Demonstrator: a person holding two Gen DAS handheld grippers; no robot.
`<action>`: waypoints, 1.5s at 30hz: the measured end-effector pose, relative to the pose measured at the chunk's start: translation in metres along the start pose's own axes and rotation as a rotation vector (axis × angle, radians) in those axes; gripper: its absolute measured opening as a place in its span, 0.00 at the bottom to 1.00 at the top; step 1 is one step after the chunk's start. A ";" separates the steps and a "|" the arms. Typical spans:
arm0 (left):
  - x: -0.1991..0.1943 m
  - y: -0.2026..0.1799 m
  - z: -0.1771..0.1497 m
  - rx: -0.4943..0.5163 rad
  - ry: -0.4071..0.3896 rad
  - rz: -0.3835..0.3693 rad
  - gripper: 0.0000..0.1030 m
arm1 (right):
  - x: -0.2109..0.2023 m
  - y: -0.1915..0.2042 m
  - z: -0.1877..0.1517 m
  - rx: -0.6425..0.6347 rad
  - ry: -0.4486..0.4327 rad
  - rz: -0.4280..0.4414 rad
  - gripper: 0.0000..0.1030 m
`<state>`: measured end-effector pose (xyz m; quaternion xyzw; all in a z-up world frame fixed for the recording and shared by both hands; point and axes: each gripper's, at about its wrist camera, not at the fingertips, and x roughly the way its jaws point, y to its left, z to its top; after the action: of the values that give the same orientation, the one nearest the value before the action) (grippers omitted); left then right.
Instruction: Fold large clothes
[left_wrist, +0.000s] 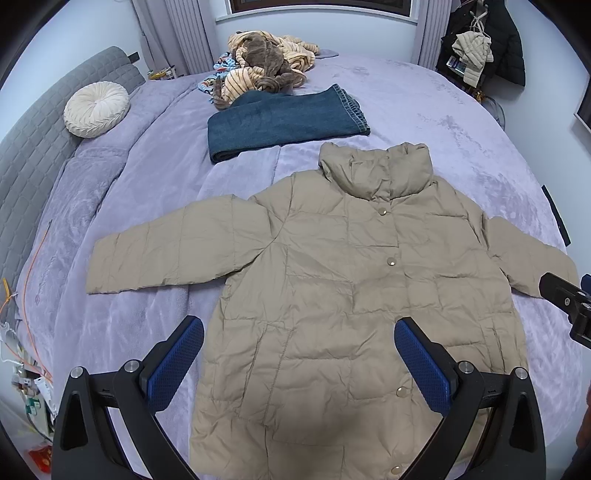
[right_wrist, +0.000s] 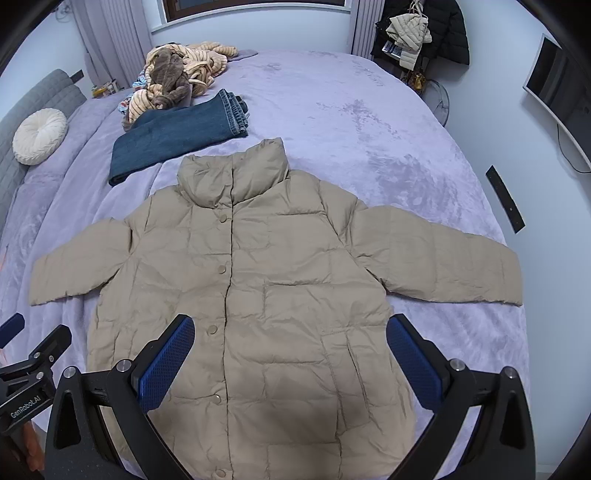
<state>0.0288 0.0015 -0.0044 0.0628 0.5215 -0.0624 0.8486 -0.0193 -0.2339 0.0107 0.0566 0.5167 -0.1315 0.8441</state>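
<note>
A beige quilted puffer jacket (left_wrist: 332, 280) (right_wrist: 258, 280) lies flat and face up on the lilac bed, snaps closed, collar pointing away, both sleeves spread sideways. My left gripper (left_wrist: 299, 332) hovers open above the jacket's lower left half, its blue-padded fingers (left_wrist: 177, 362) wide apart and holding nothing. My right gripper (right_wrist: 290, 328) hovers open above the lower right half, also holding nothing. Each gripper shows at the edge of the other's view: the right gripper (left_wrist: 569, 302) by the right sleeve cuff, the left gripper (right_wrist: 26, 362) below the left sleeve.
Folded blue jeans (left_wrist: 284, 122) (right_wrist: 177, 140) lie just beyond the collar. A heap of striped and brown plush clothes (left_wrist: 266, 66) sits farther back. A round cream cushion (left_wrist: 96, 109) rests by the grey headboard (left_wrist: 37, 155). Jackets (right_wrist: 421, 33) hang at the back right.
</note>
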 end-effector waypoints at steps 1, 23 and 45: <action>0.000 0.000 0.000 0.000 0.001 0.001 1.00 | 0.000 0.000 0.000 0.000 0.001 0.000 1.00; 0.003 0.004 -0.001 -0.002 0.005 0.003 1.00 | 0.001 0.001 0.001 0.001 0.003 -0.002 1.00; 0.007 0.007 -0.003 -0.007 0.012 0.007 1.00 | 0.004 0.000 0.002 0.000 0.007 0.000 1.00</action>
<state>0.0303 0.0091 -0.0113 0.0622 0.5265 -0.0575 0.8459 -0.0160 -0.2346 0.0082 0.0568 0.5197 -0.1314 0.8423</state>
